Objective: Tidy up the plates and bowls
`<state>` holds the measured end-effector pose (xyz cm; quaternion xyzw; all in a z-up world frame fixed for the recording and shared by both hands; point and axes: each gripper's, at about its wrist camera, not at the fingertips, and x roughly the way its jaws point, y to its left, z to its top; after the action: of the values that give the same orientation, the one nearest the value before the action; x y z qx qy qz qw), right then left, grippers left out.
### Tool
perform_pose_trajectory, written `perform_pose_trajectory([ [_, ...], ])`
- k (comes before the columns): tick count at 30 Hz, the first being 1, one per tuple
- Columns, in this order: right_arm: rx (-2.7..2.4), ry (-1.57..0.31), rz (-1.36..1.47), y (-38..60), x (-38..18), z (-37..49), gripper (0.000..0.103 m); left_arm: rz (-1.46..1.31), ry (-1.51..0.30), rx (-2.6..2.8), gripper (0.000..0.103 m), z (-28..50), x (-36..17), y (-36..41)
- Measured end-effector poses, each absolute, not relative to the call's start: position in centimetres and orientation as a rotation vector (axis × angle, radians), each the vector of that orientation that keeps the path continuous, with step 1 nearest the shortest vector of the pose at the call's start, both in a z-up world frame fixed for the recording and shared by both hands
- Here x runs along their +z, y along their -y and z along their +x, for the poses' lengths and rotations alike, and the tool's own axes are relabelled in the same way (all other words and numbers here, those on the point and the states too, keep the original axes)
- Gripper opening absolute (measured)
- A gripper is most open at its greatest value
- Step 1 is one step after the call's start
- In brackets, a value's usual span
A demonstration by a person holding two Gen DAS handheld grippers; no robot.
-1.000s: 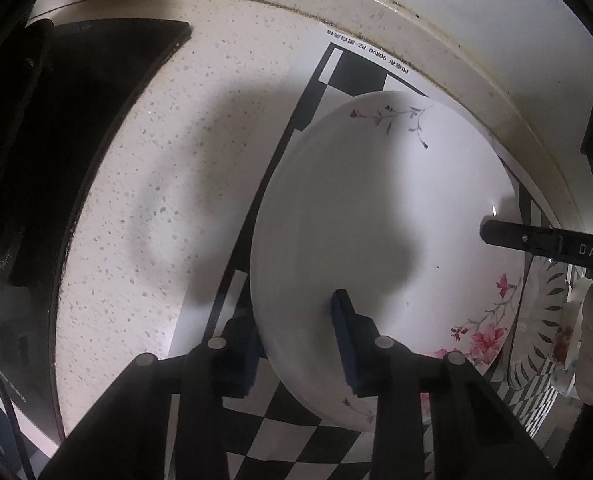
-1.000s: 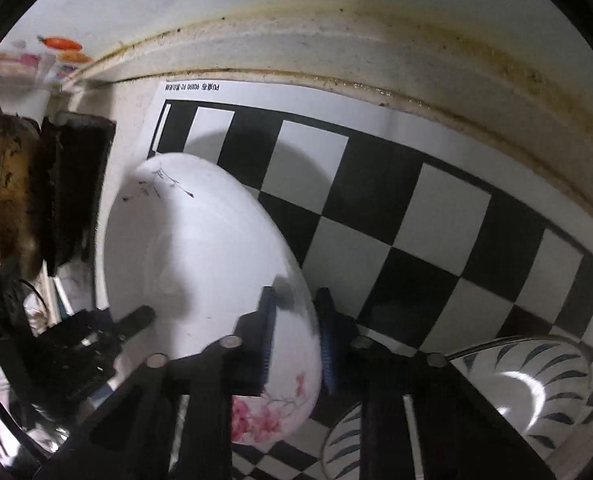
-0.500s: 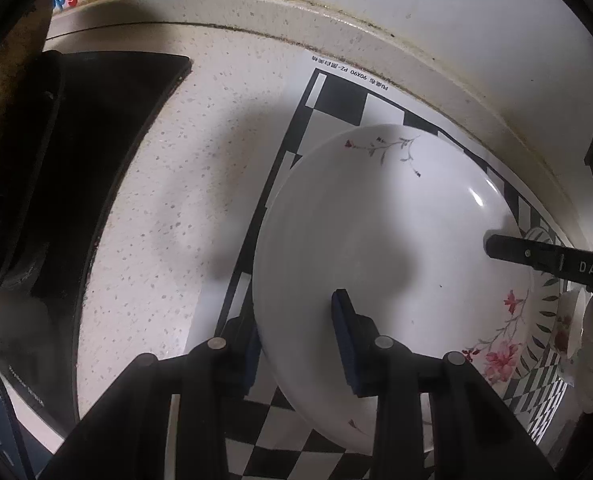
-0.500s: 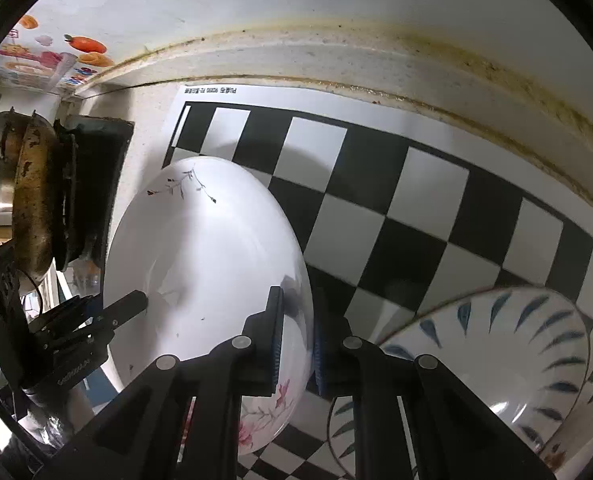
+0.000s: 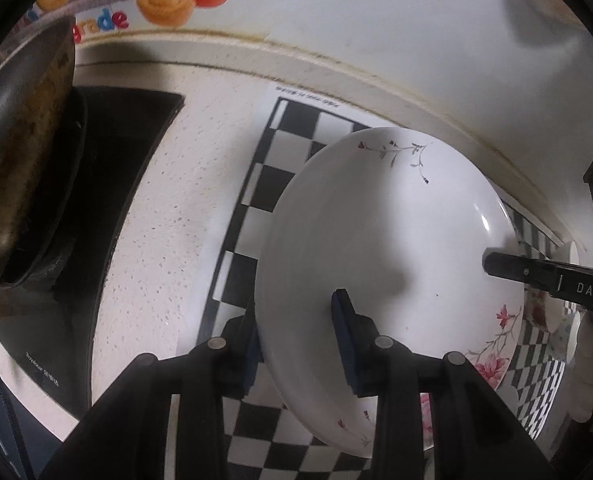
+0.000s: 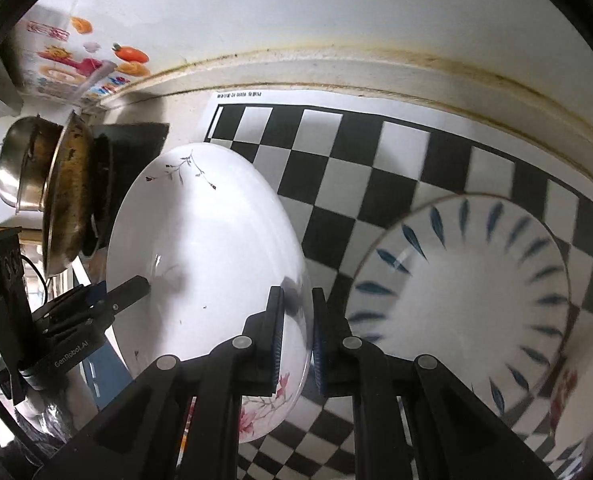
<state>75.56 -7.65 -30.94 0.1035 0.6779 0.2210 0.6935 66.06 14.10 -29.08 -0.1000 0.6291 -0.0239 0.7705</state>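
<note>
White floral plate (image 5: 380,240) tilted, lifted off checker mat; blue-leaf bowl (image 6: 464,304) on mat beside.

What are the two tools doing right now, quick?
Left tool: closed on the white flowered plate's rim.
Right tool: closed on the same plate's opposite rim.

"DAS" marks the right claw (image 5: 496,266); "GenRobot.AI" marks the left claw (image 6: 136,286).
</note>
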Motion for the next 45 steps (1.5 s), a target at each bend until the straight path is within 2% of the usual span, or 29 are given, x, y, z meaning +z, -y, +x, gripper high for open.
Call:
perform_pose_trajectory([
  [11,0.443,-1.438,0.298,14.2,-26.4,68.5,0.014,-0.159,-1.326,-0.152,0.030,62.6,-25.3,-8.9],
  [20,0.368,-1.406,0.360,20.4,-25.2,61.6,0.014,-0.103,-1.340,-0.251,0.030,59.8,-25.1,-3.4],
  [34,0.302,-1.425,0.453,28.2,-28.3,52.1,0.014,-0.017,-1.447,-0.354,0.031,55.2,-29.0,3.9],
  [45,0.254,-1.512,0.535,31.9,-33.8,47.0,0.014,0.072,-1.536,-0.366,0.031,51.9,-32.7,7.8],
])
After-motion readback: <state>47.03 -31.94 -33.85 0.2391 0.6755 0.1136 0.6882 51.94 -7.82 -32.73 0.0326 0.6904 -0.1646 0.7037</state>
